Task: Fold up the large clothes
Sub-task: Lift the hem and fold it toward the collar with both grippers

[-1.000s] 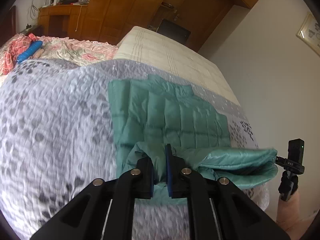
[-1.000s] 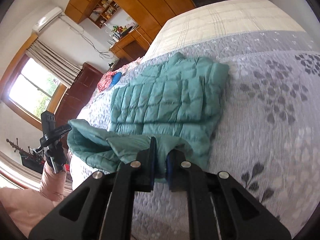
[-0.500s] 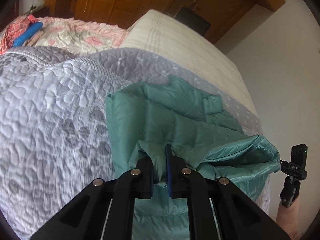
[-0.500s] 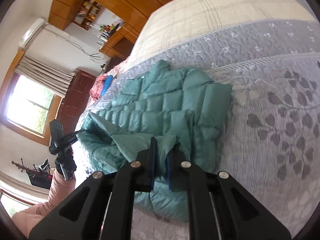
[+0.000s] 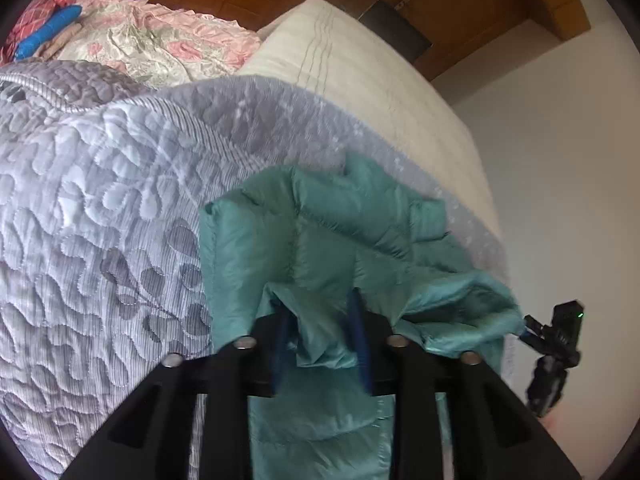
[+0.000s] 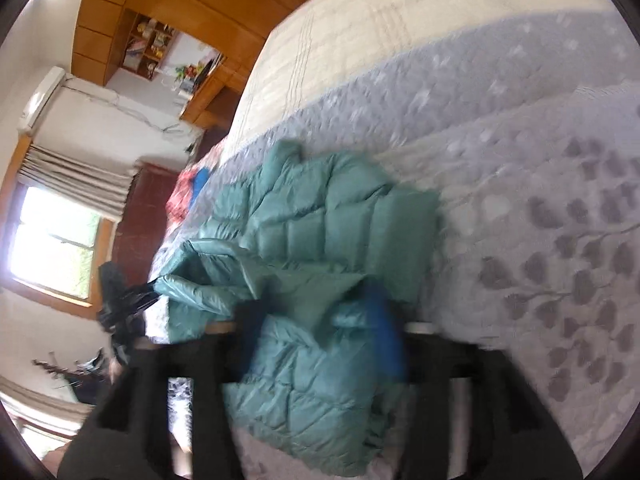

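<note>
A teal quilted puffer jacket (image 5: 320,232) lies on the grey patterned bedspread (image 5: 100,208), its lower half doubled up over the upper half. My left gripper (image 5: 318,308) sits at the folded hem; its jaws are opening, and a loose bunch of hem stands between the blue pads (image 5: 360,332) without being pinched. In the right wrist view the jacket (image 6: 320,208) fills the middle, blurred. My right gripper (image 6: 316,312) hovers over the hem's other corner, its jaws opening wide with fabric lying slack between them.
The bare cream mattress (image 5: 360,80) shows beyond the bedspread, with a pink floral blanket (image 5: 160,44) and a blue item (image 5: 48,36) at the far left. Wooden cabinets (image 6: 180,12) line the far wall. A white wall (image 5: 560,200) runs along the bed's right side; a window (image 6: 52,248) is opposite.
Both grippers carried the hem forward and down onto the jacket's upper half, then their jaws parted and the fabric came loose from the pads.
</note>
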Motion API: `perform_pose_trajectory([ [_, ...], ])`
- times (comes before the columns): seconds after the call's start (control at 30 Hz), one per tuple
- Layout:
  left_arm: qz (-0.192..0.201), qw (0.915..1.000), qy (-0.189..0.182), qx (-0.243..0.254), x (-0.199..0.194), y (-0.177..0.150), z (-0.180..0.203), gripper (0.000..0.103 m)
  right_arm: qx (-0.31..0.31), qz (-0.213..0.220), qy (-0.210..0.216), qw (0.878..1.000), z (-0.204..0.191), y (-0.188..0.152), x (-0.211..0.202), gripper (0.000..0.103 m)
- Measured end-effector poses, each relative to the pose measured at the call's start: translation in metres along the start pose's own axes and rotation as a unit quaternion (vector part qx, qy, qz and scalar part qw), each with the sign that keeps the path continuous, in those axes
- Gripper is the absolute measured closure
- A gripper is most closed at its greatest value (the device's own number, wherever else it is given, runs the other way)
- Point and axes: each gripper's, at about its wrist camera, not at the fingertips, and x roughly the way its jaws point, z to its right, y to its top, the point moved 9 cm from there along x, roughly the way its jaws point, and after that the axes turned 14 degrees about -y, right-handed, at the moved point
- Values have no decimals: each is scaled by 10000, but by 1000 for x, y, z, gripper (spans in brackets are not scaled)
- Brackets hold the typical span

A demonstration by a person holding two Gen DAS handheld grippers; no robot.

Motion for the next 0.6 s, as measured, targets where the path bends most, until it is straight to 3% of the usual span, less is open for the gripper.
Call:
perform_pose_trajectory([
  [0.03,80,10000,-58,11,-6,1,2,55,-46,137,-5,9999,2,1,-8,35],
  [0.07,198,9998,-70,59,-13,3,3,37,-43,159,48,9999,3,1,-13,35],
  [0.1,349,9993,-25,135,-20,6,5,32,-43,173,50,9998,4,0,-15,35],
  [0.2,447,9980,304,327,-29,4,0,32,-190,194,-55,9996,6,-6,-17,35],
  [0.3,164,9953,732,610,-15,-9,-4,32,-315,81,-172,9993,3,-13,-7,35],
  [0.4,-94,9932,887,748,3,-21,-5,32,-413,-104,-280,9987,-3,-19,14,37],
  [0.47,-213,9916,964,837,16,-27,-3,31,-501,-186,-281,9982,-9,-22,24,43],
  [0.57,-203,9880,1151,1009,24,-29,0,35,-658,-268,-435,9965,-18,-25,35,64],
  [0.6,-189,9866,1206,1079,26,-30,2,48,-685,-289,-475,9961,-20,-26,37,78],
])
